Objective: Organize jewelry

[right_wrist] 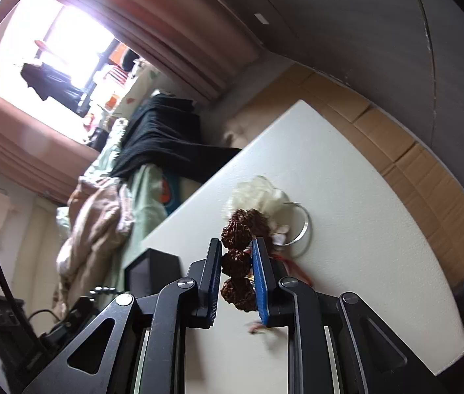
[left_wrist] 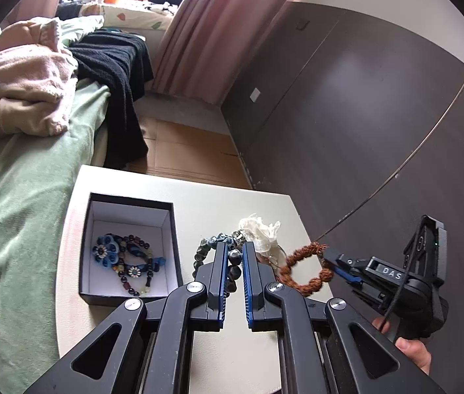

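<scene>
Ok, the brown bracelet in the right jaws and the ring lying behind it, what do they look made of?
Brown bracelet: rough, knobbly matte beads on red cord, probably dried seeds or carved wood; the wrinkled surface suggests seeds. Ring: thin hoop with a bright silvery shine, likely polished metal, though I cannot tell which metal.

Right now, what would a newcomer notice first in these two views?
Both claws hold bead bracelets above the white table: the left claw is shut on a dark bead bracelet, and the right claw grips a brown seed bracelet. At the table's left sits an open black box with colourful bracelets already inside.
</scene>
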{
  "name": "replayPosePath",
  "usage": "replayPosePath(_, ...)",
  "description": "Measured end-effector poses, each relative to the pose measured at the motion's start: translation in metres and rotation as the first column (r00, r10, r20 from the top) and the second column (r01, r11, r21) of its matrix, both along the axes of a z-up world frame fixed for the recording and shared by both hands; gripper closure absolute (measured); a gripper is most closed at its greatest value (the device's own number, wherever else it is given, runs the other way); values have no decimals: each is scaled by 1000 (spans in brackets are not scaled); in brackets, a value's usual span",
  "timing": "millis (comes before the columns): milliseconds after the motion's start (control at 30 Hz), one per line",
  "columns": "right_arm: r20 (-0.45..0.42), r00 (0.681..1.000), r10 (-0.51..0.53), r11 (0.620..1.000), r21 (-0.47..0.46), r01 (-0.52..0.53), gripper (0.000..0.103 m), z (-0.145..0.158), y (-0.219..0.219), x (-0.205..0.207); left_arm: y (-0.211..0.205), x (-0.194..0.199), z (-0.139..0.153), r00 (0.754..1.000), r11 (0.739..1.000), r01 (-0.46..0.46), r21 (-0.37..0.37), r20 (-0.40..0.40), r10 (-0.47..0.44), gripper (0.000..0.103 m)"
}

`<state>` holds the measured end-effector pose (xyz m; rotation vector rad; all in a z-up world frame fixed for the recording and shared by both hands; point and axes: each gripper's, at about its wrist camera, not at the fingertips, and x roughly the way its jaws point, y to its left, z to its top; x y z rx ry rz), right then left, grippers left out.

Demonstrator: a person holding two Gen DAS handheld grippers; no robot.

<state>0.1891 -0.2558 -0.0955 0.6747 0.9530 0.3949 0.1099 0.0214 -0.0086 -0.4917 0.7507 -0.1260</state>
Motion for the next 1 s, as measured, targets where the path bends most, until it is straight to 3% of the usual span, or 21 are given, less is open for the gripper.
replayPosePath(400, 138, 988, 66, 992, 95, -79, 83, 34, 35, -22, 46, -10, 1, 994, 993, -111, -28, 12, 112, 93)
replayPosePath(500, 155, 984, 91, 990, 96, -106, 83, 36, 47, -24, 58, -5, -8, 993, 991, -118, -64, -34, 116, 81)
replayPosePath(567, 155, 982, 106, 988, 95, -121, 83, 36, 55, -23, 65, -4, -12, 991, 988, -127, -84, -57, 122, 52)
replayPosePath(667, 152, 980, 127, 985, 96, -143, 83, 34, 66, -23, 73, -11, -10, 986, 984, -164, -63, -33, 162, 40)
replayPosePath(1000, 193, 964, 181, 968, 136, -209, 83, 41, 100, -21, 97, -16, -8, 978, 976, -204, -73, -56, 200, 38)
